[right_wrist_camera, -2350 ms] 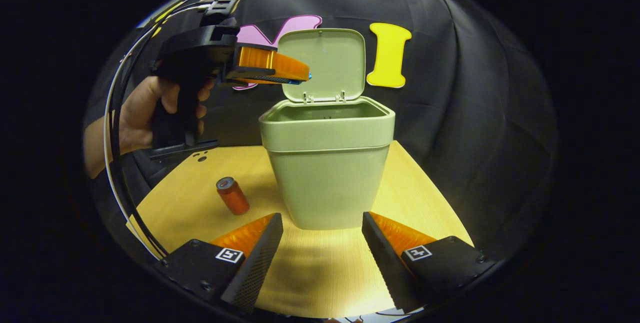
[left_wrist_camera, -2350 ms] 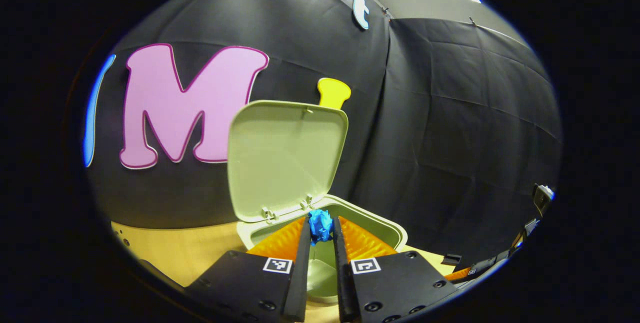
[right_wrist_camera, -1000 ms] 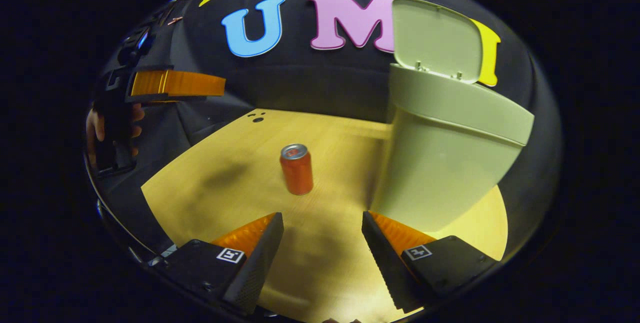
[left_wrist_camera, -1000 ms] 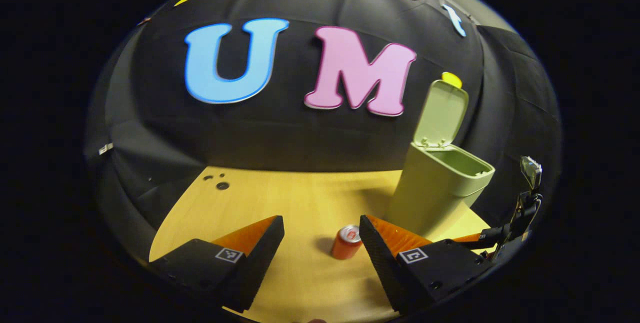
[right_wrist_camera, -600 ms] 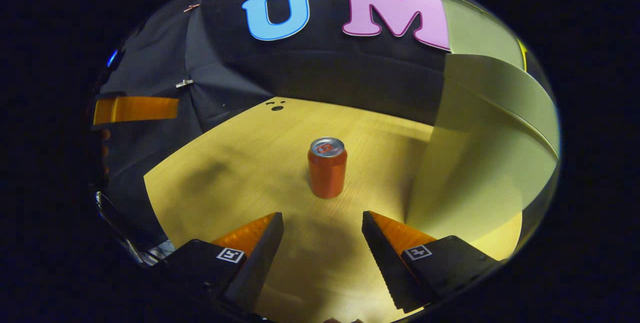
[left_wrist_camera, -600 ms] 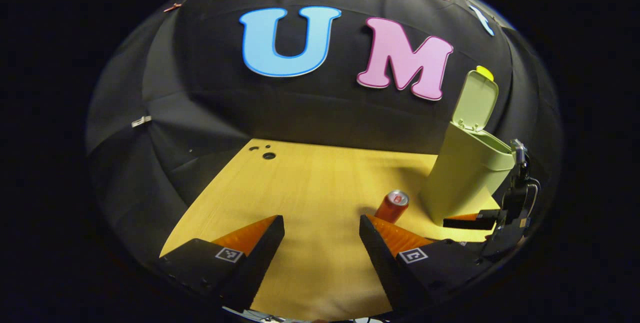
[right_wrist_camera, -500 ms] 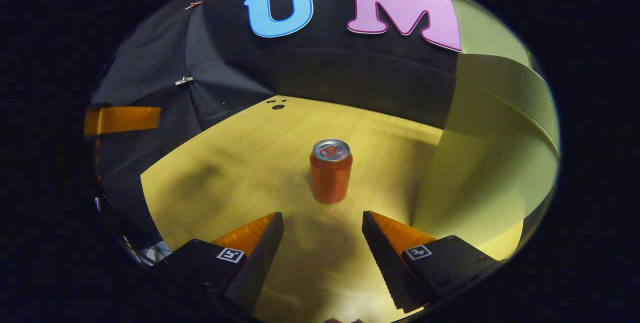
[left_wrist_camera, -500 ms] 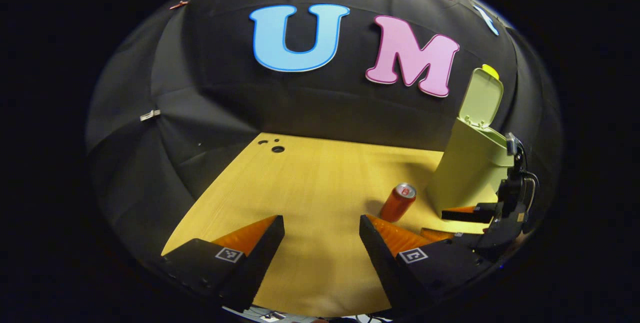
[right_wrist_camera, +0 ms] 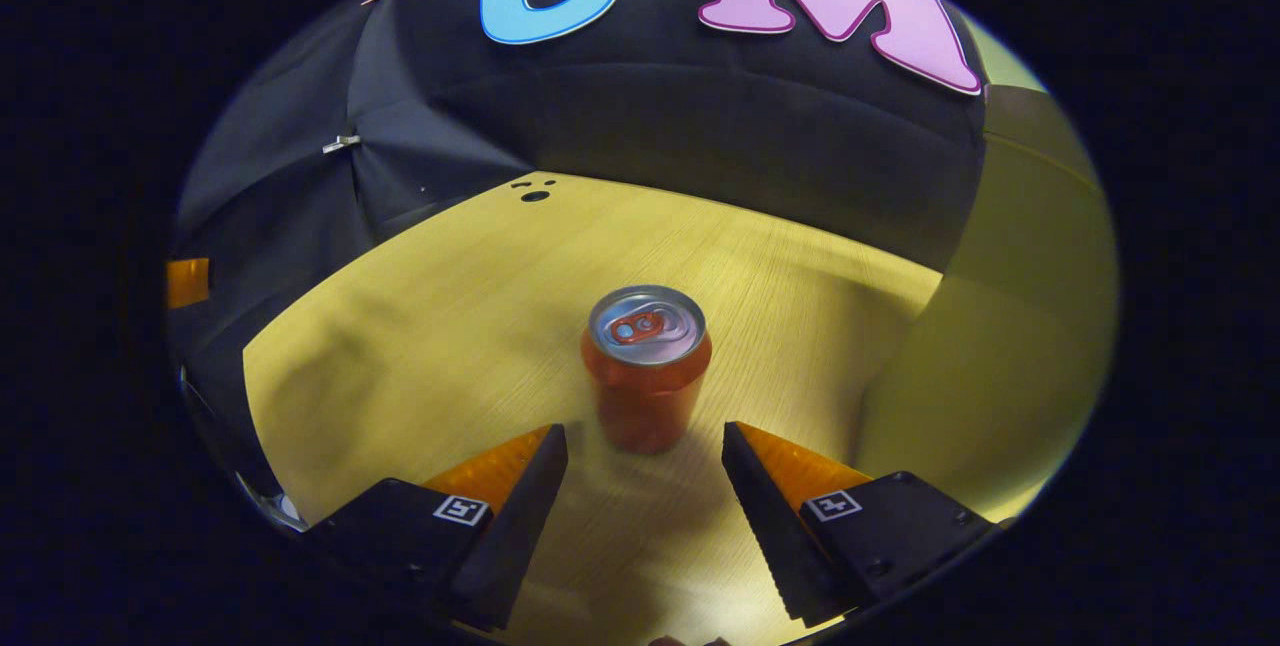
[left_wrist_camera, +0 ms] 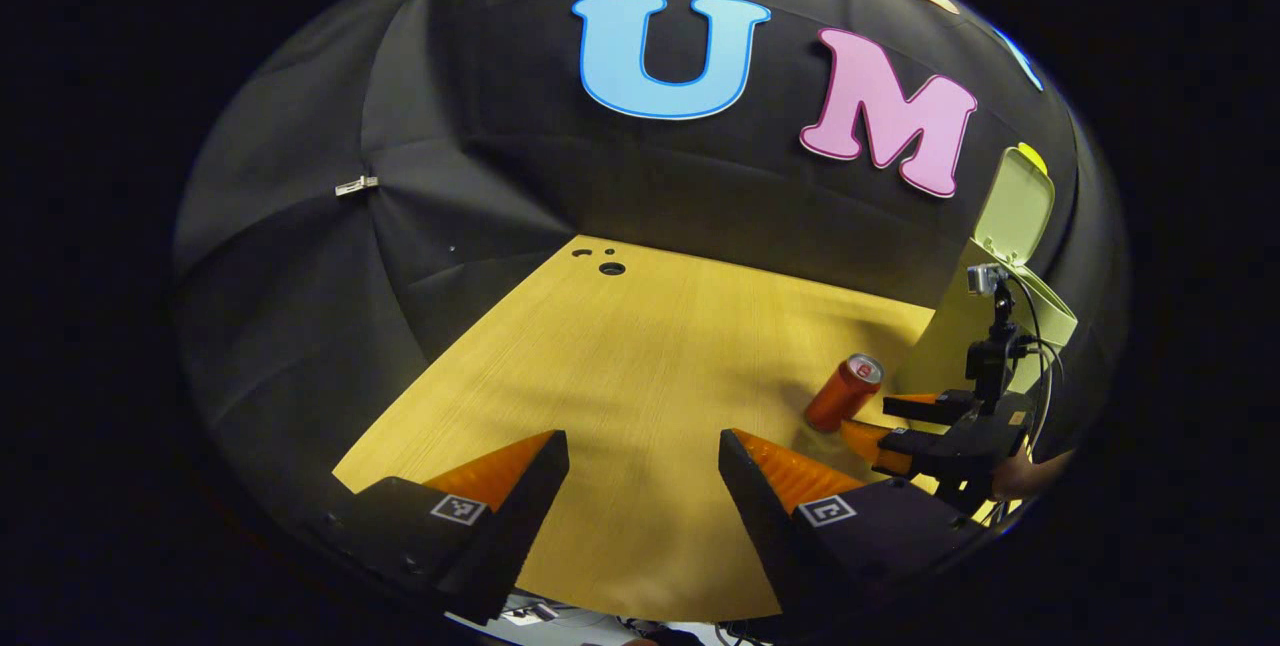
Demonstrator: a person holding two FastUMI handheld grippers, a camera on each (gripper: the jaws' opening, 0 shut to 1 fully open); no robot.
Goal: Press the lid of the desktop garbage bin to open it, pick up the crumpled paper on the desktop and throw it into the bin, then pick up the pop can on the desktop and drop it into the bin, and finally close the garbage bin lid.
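The right gripper (right_wrist_camera: 645, 446) has closed in on the pop can (right_wrist_camera: 647, 366) over the last half-second, its jaws spread wide and empty, the upright can now just ahead of the gap between the tips and not yet touched. The left gripper (left_wrist_camera: 643, 451), also gaping and empty, has swung away from the can over bare desktop (left_wrist_camera: 640, 356). With the garbage bin (left_wrist_camera: 985, 326) just behind the can, its lid (left_wrist_camera: 1015, 206) up, the grasp looks imminent.

Glossy metal pop can (right_wrist_camera: 646, 366), matt wood-grain desktop (right_wrist_camera: 440, 316), seemingly smooth plastic bin (right_wrist_camera: 1010, 326).
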